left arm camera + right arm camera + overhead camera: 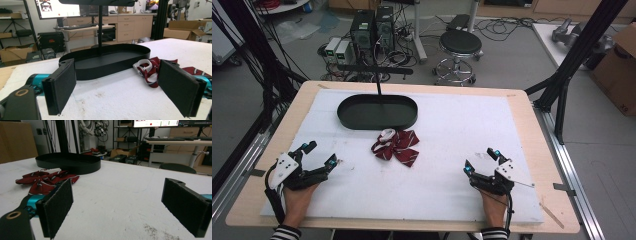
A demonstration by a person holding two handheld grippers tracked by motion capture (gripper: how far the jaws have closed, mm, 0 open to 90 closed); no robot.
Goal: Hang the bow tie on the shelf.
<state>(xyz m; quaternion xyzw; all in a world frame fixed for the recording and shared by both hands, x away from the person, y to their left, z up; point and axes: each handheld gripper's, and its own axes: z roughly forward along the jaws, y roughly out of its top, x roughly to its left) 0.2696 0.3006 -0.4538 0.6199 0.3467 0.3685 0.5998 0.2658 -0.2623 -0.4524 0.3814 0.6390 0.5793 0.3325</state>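
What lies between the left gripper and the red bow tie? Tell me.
Nothing: in the high view, bare white mat separates the open left gripper from the bow tie.

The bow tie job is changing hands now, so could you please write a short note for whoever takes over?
Left gripper: open, resting on the white mat, holding nothing.
Right gripper: open, on the mat, holding nothing.
The red striped bow tie lies on the mat just in front of the black oval tray, untouched.
Done: nothing yet.
Left: probably grasp the bow tie and place it in the tray.
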